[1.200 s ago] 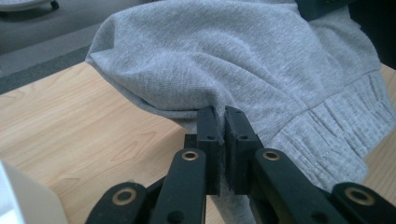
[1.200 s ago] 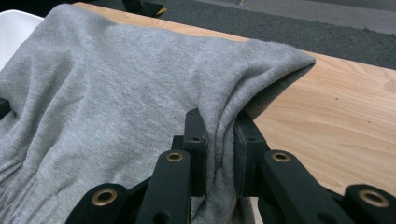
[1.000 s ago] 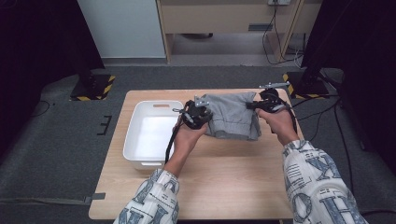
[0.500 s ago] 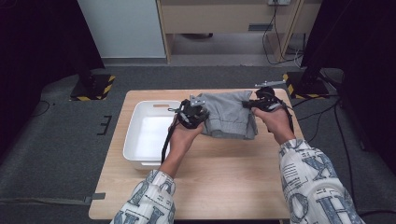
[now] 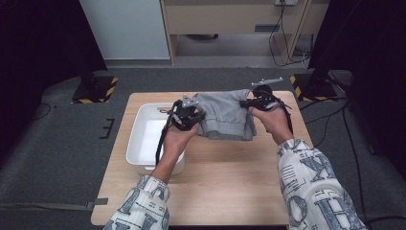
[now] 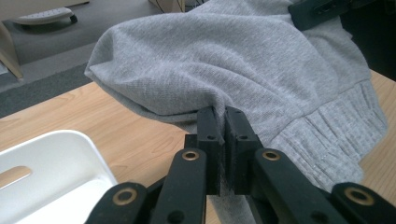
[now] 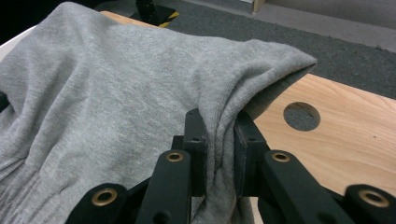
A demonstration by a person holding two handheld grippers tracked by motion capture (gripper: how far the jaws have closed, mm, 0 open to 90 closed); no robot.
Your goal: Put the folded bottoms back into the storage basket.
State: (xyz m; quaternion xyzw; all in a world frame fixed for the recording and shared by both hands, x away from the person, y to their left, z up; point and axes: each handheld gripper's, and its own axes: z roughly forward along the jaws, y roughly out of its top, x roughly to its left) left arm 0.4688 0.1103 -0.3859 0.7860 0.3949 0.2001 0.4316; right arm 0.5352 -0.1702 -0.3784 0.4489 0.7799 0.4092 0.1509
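— In the upper middle of the high view, what have you got?

— A folded grey garment (image 5: 225, 115), pinched at both ends. My left gripper (image 5: 187, 116) has its jaws nearly together on a fold at the cloth's left edge; my right gripper (image 5: 258, 101) is clamped on a thicker bunch at the right edge.

— Anything changed in the last second?

— Both hands have carried it a little toward the left of the frame and slightly up. A second ago it lay more to the right of the table (image 5: 225, 191); now its left end is just beside the white bin (image 5: 143, 143). I judge I'm taking it to the bin, with the drop not yet done.

— How does the cloth look?

— Soft knit, sagging between the two grips. In the left gripper view the ribbed cuff (image 6: 327, 135) hangs at the lower right, and its far edge droops toward the wood.
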